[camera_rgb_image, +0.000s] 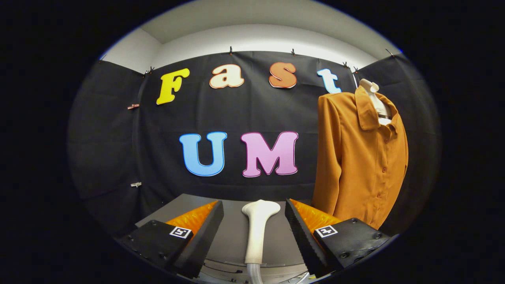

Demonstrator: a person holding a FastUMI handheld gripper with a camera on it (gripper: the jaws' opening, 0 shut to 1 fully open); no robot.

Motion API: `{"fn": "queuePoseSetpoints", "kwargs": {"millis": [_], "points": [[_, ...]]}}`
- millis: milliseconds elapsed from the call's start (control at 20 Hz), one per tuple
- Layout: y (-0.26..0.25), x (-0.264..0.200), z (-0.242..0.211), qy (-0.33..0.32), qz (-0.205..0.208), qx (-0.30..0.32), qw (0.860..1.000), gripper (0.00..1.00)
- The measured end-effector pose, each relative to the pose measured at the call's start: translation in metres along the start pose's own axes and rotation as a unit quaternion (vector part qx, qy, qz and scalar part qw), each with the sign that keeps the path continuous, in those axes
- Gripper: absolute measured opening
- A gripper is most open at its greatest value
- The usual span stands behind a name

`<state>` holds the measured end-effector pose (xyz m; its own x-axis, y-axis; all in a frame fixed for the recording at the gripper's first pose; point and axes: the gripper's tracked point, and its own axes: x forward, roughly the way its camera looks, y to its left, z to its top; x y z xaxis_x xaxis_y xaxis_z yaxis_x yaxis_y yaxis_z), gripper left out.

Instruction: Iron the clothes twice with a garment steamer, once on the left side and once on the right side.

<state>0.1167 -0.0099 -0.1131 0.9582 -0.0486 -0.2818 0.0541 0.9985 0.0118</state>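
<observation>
Fingers: your gripper (254, 236) is spread wide, touching nothing.
Steamer head (258, 228): upright between them on the counter (232, 236), handle ready for closing.
Shirt (361, 161): hung beyond the right finger, front exposed.

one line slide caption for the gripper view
Open gripper flanks the white garment steamer; orange shirt hangs beyond, to the right.

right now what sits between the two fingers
In the gripper view, the white garment steamer stands upright in the gap between the open fingers, touching neither; bare grey tabletop lies on either side of it.
</observation>
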Motion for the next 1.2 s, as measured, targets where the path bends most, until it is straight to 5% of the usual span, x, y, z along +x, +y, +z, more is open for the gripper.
{"fn": "queuePoseSetpoints", "kwargs": {"millis": [550,1200], "points": [[-0.007,0.079,-0.087,0.147,0.01,0.016,0.989,0.98],[-0.009,0.11,-0.145,0.262,-0.011,-0.004,0.965,0.94]]}}
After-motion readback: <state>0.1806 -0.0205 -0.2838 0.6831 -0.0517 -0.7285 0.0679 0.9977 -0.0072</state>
